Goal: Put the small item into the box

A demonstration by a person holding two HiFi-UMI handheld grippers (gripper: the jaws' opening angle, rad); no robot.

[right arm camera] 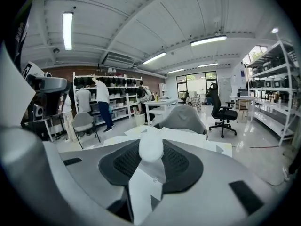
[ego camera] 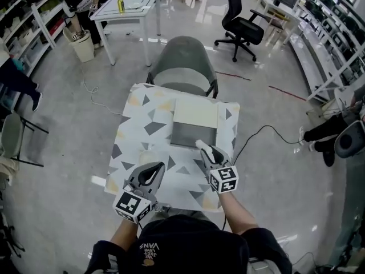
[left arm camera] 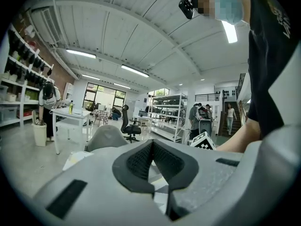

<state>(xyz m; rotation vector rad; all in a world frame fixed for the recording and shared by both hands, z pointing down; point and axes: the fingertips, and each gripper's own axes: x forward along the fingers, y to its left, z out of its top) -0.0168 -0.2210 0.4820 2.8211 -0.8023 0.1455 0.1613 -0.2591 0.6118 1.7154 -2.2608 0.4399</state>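
On the table with the patterned cloth (ego camera: 142, 130) lies an open box (ego camera: 194, 135), grey inside, its pale lid (ego camera: 195, 113) folded back on the far side. My right gripper (ego camera: 201, 146) hovers at the box's near edge, shut on a small white rounded item (ego camera: 199, 143). In the right gripper view that item (right arm camera: 151, 146) sits pinched between the dark pads (right arm camera: 181, 163) at the tips of the right gripper (right arm camera: 151, 149). My left gripper (ego camera: 153, 171) hangs over the table's near left part, tips together and holding nothing; the left gripper (left arm camera: 151, 144) shows only cloth behind its pads.
A grey chair (ego camera: 182, 67) stands against the table's far edge. Farther off are a white table (ego camera: 125, 7) with a yellow bottle, a black office chair (ego camera: 242, 27), and shelving on both sides. A cable (ego camera: 259, 133) runs over the floor at right. People stand around the room.
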